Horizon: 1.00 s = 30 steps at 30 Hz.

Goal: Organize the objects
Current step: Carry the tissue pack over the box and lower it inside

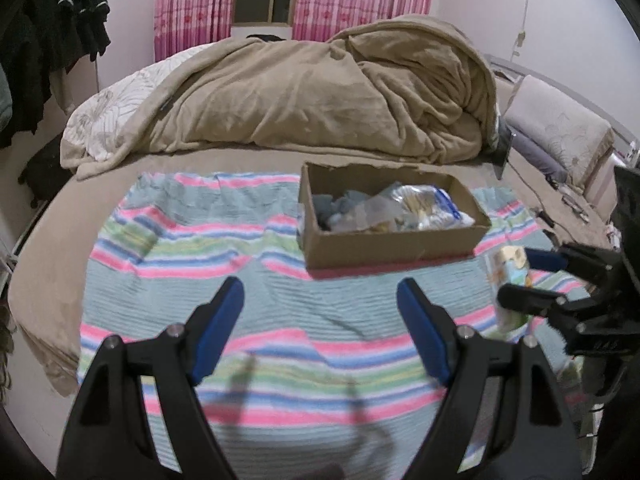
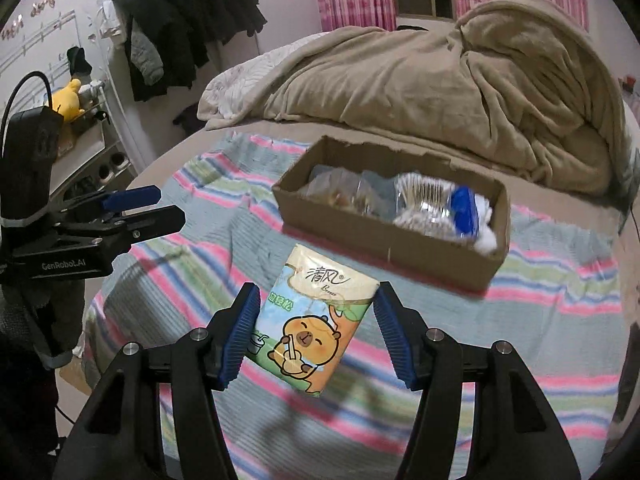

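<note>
A cardboard box [image 1: 384, 242] [image 2: 384, 246] sits on the striped towel [image 1: 224, 280] on the bed and holds plastic bags and packets [image 2: 432, 200]. My right gripper [image 2: 316, 326] is shut on a tissue pack [image 2: 316, 320] with a cartoon bear print and holds it above the towel, just in front of the box. The pack and my right gripper also show at the right of the left wrist view [image 1: 510, 276]. My left gripper [image 1: 320, 324] is open and empty over the towel, left of the pack; it shows in the right wrist view [image 2: 156, 206].
A bunched tan blanket [image 1: 320, 92] lies behind the box. Pillows [image 1: 560, 128] and small items lie at the bed's right side. Dark clothes [image 2: 188, 20] hang at the left, above a shelf with a yellow plush toy [image 2: 68, 98]. Pink curtains [image 1: 192, 4] hang at the back.
</note>
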Each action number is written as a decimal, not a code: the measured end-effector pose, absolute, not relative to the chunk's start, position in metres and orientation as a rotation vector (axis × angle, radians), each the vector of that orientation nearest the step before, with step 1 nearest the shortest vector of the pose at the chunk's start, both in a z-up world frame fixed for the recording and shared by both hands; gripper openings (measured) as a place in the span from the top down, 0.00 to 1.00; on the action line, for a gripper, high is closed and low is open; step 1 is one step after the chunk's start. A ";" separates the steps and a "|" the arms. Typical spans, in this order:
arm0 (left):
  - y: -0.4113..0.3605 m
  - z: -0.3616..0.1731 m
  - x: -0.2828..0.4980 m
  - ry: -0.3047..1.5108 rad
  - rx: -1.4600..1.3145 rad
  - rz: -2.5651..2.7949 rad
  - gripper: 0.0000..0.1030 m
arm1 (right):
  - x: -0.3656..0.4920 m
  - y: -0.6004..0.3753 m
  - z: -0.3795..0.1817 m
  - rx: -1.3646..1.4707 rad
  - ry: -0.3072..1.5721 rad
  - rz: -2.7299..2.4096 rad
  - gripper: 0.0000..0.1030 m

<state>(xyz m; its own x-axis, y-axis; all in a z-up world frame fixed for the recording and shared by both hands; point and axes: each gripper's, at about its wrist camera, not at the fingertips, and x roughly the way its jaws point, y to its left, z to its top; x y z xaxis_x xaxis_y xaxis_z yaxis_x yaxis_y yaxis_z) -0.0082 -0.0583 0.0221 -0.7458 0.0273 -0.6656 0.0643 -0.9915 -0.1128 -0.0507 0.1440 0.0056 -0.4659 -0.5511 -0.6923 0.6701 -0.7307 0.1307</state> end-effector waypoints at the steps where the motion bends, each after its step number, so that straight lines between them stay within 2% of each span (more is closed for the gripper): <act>1: -0.061 0.023 -0.012 0.202 1.114 -2.906 0.22 | -0.055 0.143 0.008 0.959 0.207 -2.197 0.40; 7: -0.083 0.033 -0.038 0.236 1.099 -2.890 0.22 | -0.084 0.134 0.027 0.934 0.194 -2.199 0.40; 16: -0.108 0.037 -0.075 0.193 1.114 -2.876 0.22 | -0.139 0.110 0.047 0.960 0.153 -2.177 0.40; 30: -0.134 0.004 -0.117 0.313 1.173 -2.876 0.22 | -0.199 0.042 0.023 1.065 0.167 -2.140 0.40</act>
